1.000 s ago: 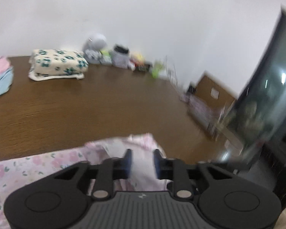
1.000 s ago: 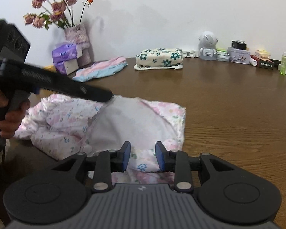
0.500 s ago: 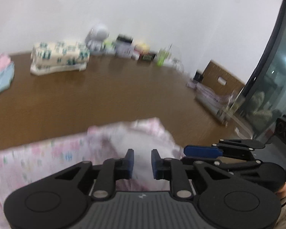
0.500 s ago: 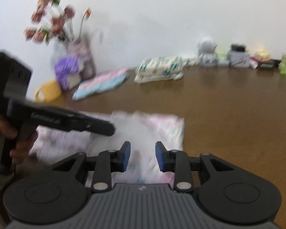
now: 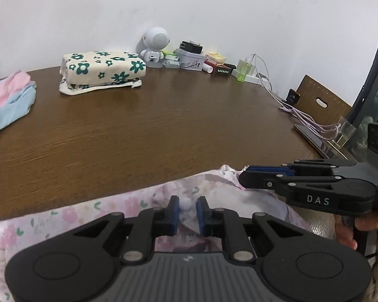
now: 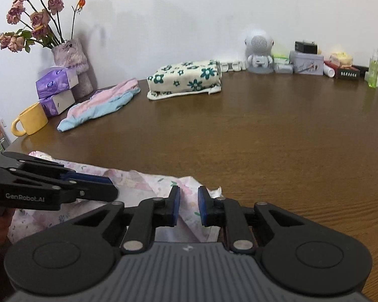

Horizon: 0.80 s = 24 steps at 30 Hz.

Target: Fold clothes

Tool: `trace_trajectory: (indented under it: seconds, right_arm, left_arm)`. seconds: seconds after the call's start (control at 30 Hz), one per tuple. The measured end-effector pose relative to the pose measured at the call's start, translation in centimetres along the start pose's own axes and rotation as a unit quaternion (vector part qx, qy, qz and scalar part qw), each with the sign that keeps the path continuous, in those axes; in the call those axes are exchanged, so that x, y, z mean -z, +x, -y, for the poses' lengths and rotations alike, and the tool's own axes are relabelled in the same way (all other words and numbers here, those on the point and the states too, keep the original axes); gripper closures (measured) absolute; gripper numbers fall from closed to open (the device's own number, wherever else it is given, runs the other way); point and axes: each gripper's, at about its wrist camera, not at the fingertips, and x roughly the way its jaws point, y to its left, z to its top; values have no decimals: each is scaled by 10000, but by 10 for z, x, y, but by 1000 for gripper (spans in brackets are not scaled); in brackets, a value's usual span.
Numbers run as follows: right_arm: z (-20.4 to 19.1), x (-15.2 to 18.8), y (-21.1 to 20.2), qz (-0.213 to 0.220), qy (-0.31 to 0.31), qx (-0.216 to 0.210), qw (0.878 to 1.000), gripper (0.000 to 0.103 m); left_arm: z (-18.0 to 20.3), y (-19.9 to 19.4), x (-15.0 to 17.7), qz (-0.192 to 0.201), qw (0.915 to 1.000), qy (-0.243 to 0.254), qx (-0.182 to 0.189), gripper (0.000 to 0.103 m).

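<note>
A pink floral garment lies crumpled at the near edge of the brown table. My left gripper is shut on a fold of it, with a white button just beyond the pads. In the right wrist view the left gripper comes in from the left, held by a hand. My right gripper is shut on a raised ridge of the same garment near its right corner. From the left wrist view the right gripper shows side-on, tips on the cloth edge.
At the back lie a folded cream cloth with green flowers and a pink-and-blue garment. A yellow mug, tissue boxes and a vase stand far left. Cables trail along the right edge.
Both grippers have drawn back toward the near table edge and their jaws have narrowed onto the cloth. The garment now lies lower and more bunched. The right gripper has come into the left view.
</note>
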Motion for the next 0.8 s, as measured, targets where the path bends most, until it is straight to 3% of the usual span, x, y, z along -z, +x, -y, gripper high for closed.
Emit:
trace_trajectory:
  seconds: [0.23,0.4,0.57,0.8]
  right_arm:
    - [1,2,-11,168,99,-38,9998,87]
    - [-1,10,-50,415,122,-23,9991,86]
    - [-10,26,-72,226,-58,81,9997,86]
    - [-19,39,-67,2,-88,164,9998,86]
  left_arm:
    - [-4,-4,1,134,9999,-50,80,88]
    - [11,-36,0,606,9971,315,337,82]
    - [33,-40,10,291,9960,675,504,82]
    - [33,-18,25,-116,9979,533,355,83]
